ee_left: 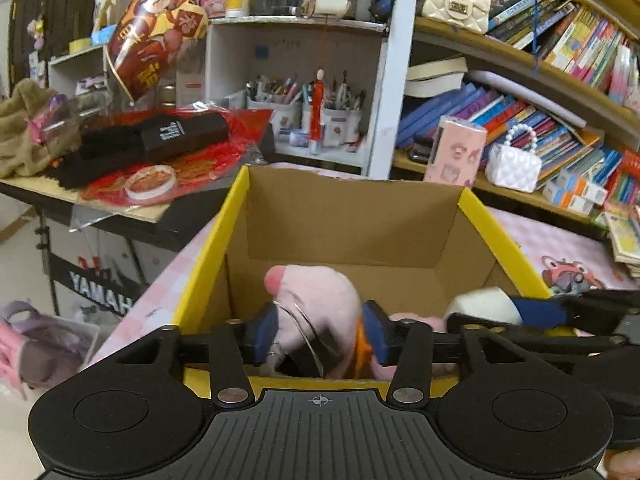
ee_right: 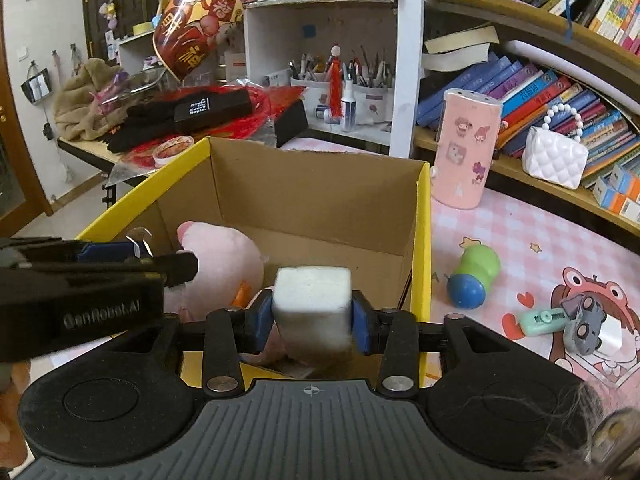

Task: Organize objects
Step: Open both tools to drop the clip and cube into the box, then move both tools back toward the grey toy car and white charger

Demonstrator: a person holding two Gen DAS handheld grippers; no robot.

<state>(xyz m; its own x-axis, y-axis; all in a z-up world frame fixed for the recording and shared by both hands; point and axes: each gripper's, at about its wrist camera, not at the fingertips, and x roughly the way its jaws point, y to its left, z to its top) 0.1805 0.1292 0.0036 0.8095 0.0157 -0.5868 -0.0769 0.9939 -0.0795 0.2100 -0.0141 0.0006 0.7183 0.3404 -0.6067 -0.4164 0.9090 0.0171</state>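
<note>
Yellow-rimmed brown box point(ee_right: 423, 240), pink plush point(ee_left: 316, 300), white block point(ee_right: 313, 308), pink-and-white checked cloth point(ee_right: 520, 236).

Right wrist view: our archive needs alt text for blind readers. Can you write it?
The right claw grips a white block over an open yellow cardboard box holding a pink plush toy; the left claw reaches in beside it.

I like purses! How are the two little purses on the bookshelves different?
The cream purse sits on the upper shelf; the white purse sits on the lower one. The cream purse has a gold clasp; the white purse shows none. Both are quilted with pearl-bead handles.
</note>
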